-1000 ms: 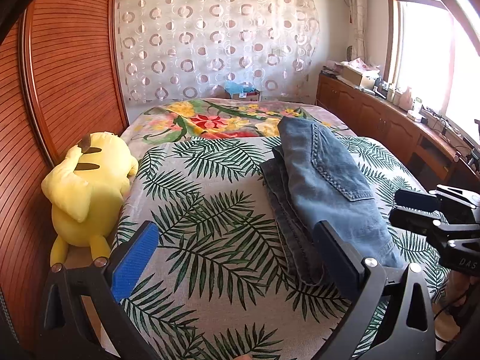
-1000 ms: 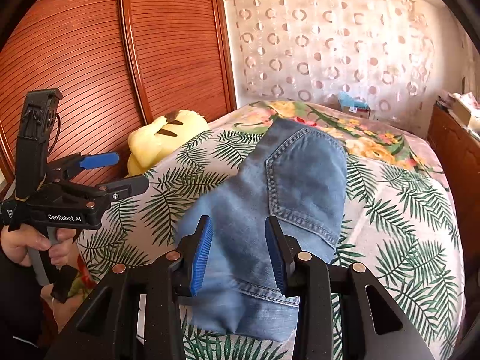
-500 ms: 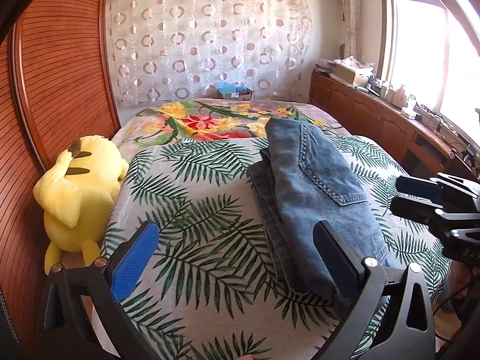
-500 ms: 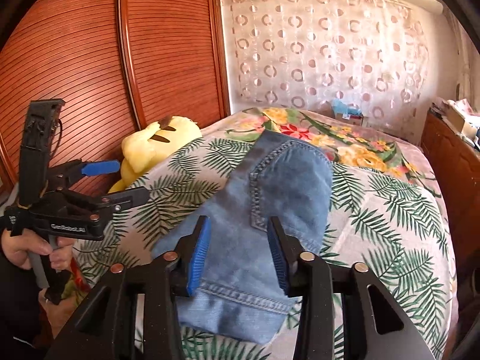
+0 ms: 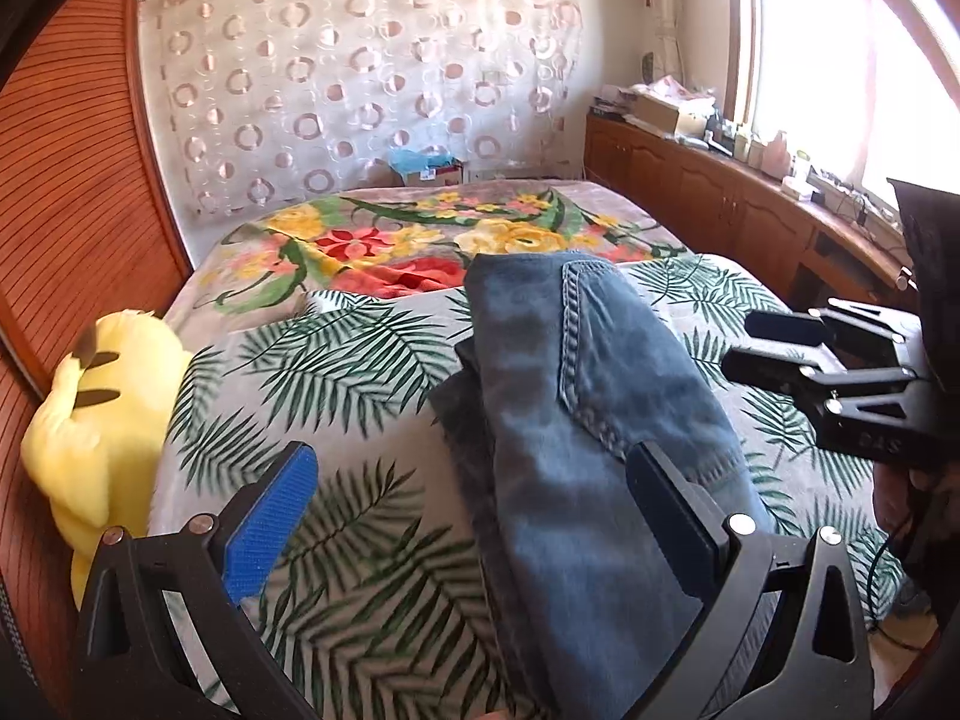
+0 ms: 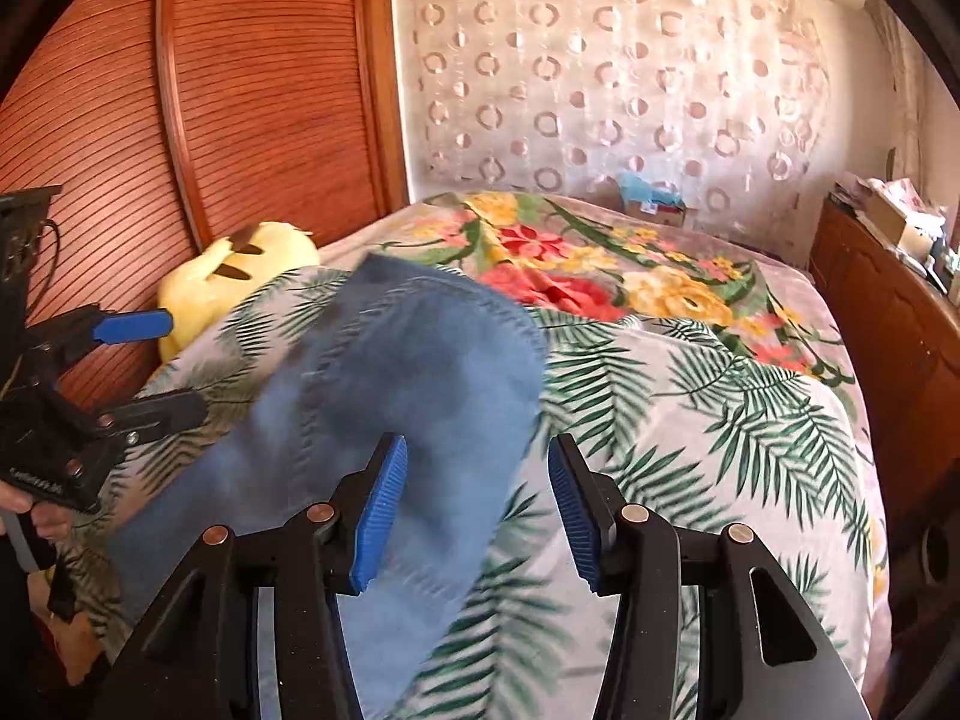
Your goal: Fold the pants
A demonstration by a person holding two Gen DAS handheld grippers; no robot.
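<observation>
Folded blue jeans (image 5: 594, 432) lie in a long stack on the palm-leaf bedspread (image 5: 336, 372), a back pocket on top. They also show in the right wrist view (image 6: 390, 420). My left gripper (image 5: 474, 516) is open wide and empty, held above the near end of the jeans. My right gripper (image 6: 474, 510) is open and empty, above the jeans' right edge. Each gripper shows in the other's view: the right one (image 5: 774, 348) and the left one (image 6: 144, 360), both open.
A yellow plush toy (image 5: 102, 420) sits at the bed's left edge against the wooden wardrobe (image 6: 180, 120). A floral blanket (image 5: 432, 240) covers the far bed. A wooden cabinet (image 5: 750, 210) with clutter runs along the right under the window.
Both grippers have pulled back and swung a little; the right gripper's fingers have opened wider. The jeans have stayed in place on the bed.
</observation>
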